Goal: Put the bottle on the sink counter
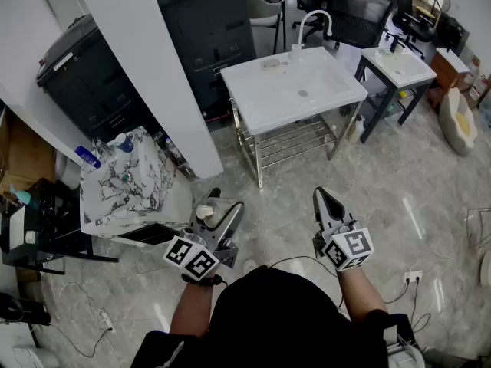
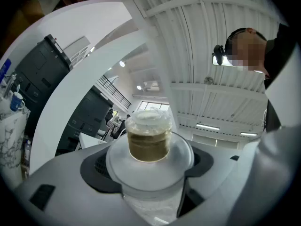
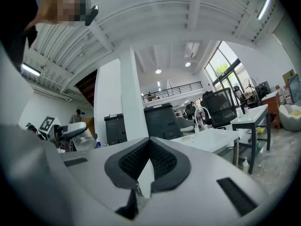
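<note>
A clear plastic bottle (image 1: 205,212) with a tan cap sits between the jaws of my left gripper (image 1: 222,209), low in the head view over the floor. In the left gripper view the bottle (image 2: 149,142) fills the middle and the left gripper (image 2: 149,166) is shut on its body. My right gripper (image 1: 322,198) hangs beside it to the right, shut with nothing in it; its dark pads meet in the right gripper view (image 3: 149,149). The white sink counter (image 1: 295,87) with its curved faucet (image 1: 314,21) stands well ahead, also seen as the sink counter (image 3: 211,138).
A white pillar (image 1: 146,67) rises left of the sink. A marble-patterned cabinet (image 1: 126,182) with small bottles on it stands at left, dark cabinets (image 1: 207,29) behind. A small white table (image 1: 399,64) and office chairs are at right. Cables lie on the floor.
</note>
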### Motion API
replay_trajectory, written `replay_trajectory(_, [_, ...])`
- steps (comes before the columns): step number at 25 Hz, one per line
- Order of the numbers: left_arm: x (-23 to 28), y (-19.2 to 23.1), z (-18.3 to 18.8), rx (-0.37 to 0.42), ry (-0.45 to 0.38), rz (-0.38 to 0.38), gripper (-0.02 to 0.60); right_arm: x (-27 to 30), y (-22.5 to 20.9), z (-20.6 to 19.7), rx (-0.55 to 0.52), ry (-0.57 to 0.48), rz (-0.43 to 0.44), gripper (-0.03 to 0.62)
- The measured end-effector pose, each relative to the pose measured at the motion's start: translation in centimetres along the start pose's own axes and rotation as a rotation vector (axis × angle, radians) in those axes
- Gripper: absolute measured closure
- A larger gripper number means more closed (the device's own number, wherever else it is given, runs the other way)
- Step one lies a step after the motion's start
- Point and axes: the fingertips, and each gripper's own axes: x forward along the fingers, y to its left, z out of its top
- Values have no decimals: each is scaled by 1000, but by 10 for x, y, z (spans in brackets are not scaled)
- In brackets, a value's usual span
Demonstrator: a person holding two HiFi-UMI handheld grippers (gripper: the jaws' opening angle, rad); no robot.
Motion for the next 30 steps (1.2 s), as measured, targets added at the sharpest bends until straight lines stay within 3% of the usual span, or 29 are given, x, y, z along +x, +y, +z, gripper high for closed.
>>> replay_trajectory(14, [14, 35, 11, 6, 23, -32, 225, 38, 4, -1, -3, 1, -17, 565])
replay_trajectory(20, [10, 58, 20, 6, 31, -44, 225, 55, 9, 3, 76, -37, -29, 563])
replay_trajectory(30, [-6, 96, 37, -20, 7, -46, 225, 89, 42, -1, 25, 13, -32, 563])
